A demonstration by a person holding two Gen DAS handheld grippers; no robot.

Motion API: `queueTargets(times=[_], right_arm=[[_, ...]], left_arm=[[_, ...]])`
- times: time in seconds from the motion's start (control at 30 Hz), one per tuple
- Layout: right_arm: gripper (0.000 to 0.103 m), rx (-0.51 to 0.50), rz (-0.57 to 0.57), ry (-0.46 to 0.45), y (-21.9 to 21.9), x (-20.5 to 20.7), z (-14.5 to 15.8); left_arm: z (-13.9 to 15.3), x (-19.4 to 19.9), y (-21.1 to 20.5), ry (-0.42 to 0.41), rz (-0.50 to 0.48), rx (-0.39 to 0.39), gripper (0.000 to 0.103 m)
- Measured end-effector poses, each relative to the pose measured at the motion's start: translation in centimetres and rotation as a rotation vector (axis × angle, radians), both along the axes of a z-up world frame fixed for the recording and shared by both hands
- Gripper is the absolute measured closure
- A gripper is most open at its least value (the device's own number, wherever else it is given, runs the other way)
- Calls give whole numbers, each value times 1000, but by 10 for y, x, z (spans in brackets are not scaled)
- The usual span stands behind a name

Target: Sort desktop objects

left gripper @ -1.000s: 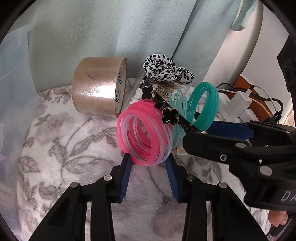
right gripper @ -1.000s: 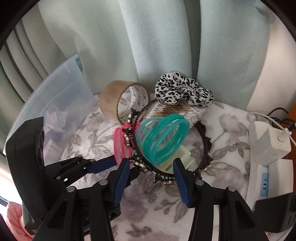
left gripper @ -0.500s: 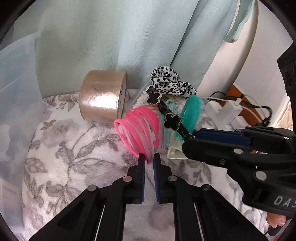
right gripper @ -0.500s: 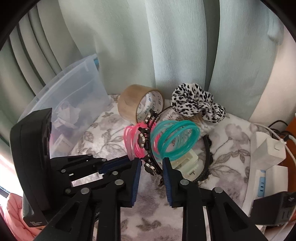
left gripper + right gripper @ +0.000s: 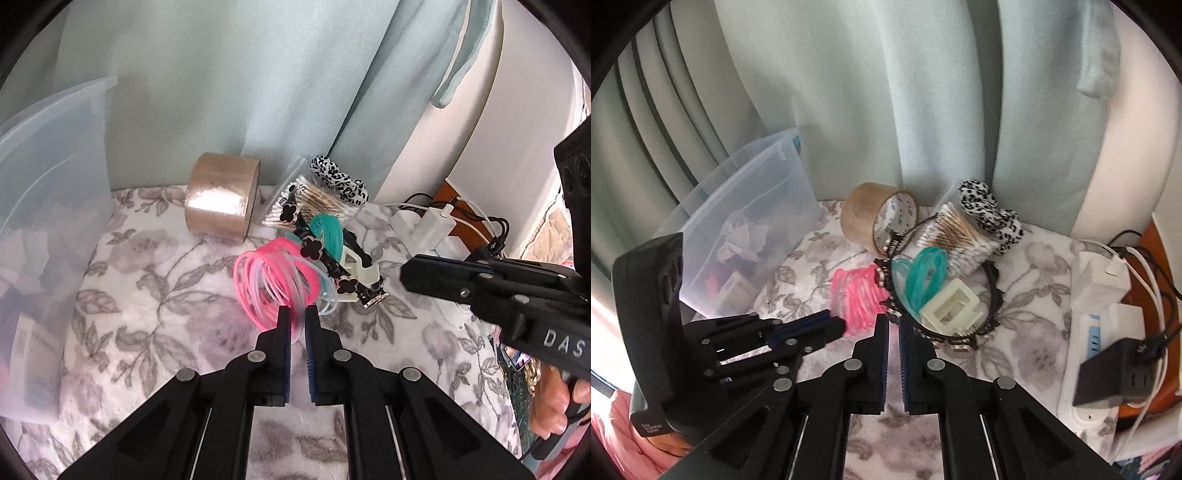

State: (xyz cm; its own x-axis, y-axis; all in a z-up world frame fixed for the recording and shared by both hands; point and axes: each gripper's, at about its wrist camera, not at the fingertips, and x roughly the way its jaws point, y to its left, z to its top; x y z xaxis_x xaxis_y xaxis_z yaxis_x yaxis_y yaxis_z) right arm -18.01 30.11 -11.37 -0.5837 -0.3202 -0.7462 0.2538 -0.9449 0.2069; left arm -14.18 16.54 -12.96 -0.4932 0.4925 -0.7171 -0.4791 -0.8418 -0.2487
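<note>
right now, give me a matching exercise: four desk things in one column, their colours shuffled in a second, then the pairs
Things
1. tape roll
2. scrunchie
3. bands pinched by the left gripper
4. hair claw

Colours
A. cream
B. pink
C. brown
D. black and white

Pairs: 1-C, 2-D, 3-B, 4-A
</note>
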Motion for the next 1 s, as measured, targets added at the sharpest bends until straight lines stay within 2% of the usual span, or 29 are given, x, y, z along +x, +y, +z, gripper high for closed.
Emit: queueTargets(times=[0.23,0.37,0.5,0.7,0.9,1.0], right_arm=[[94,-1,-40,-11,16,5,-7],[93,34,-28,-26,13,3,-15],[71,53,-7,-36,5,1,-20],[68,89,15,-47,-4,-3,-28],[57,153,54,-30,-17,-6,-34],[57,193,75,-26,-25,-9,-40]], left_arm=[[1,10,-13,-5,24,17,97],[-1,12,-18,-15,35,30,97],[-2,11,-23,-31,45,51,97],[1,11,-29,-33,51,69,97],[3,11,-33,-36,52,86,97],[1,10,-34,-41,52,91,97]])
